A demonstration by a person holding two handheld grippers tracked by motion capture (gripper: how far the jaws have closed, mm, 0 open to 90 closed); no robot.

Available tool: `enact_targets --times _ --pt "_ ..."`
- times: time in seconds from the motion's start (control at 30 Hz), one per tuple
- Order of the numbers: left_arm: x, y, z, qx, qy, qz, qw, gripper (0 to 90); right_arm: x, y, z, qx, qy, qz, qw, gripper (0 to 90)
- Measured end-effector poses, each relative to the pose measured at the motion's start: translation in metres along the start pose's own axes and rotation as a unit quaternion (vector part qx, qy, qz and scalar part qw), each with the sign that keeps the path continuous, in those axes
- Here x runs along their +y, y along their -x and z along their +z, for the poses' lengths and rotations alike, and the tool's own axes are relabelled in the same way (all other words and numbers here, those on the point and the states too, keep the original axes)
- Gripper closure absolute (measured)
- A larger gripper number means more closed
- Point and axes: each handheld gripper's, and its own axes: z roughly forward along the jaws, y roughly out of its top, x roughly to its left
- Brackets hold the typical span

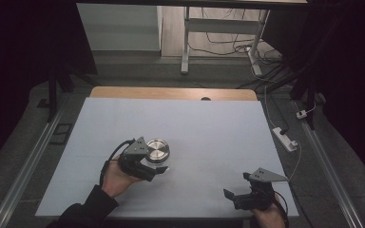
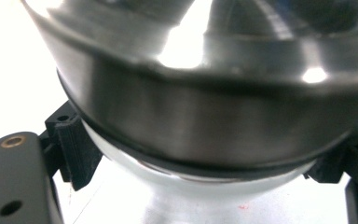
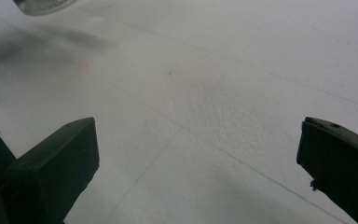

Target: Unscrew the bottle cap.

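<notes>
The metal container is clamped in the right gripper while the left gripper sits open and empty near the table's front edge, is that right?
Not quite: the sides are swapped. The left gripper is clamped on the metal container, as the left gripper view shows up close, while the right gripper sits open and empty near the front edge of the table.

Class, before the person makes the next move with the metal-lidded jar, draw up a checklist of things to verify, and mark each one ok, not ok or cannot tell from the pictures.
1. Left tool closed on the jar: ok; the left gripper view shows its pads against the glass just under the metal lid.
2. Jar standing on the table or lifted: cannot tell.
3. Lid screwed tight: cannot tell.
4. Right tool free: ok; jaws wide apart with nothing between them.
5. Right tool clear of the jar: ok; it sits near the table's front right edge.
6. Bare surface around the jar: ok.
</notes>
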Motion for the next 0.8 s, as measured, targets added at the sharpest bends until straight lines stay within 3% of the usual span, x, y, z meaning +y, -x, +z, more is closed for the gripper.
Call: enact_targets --times 0.4,0.8 --pt "-0.003 0.004 0.001 0.003 0.001 0.003 1.0000 15.3 0.019 -0.015 -0.002 0.026 0.024 -0.029 0.9990 0.0" --pt "-0.007 0.010 0.000 0.009 0.004 0.001 1.0000 15.2 0.051 -0.035 0.005 0.071 0.036 -0.074 0.9941 0.0"
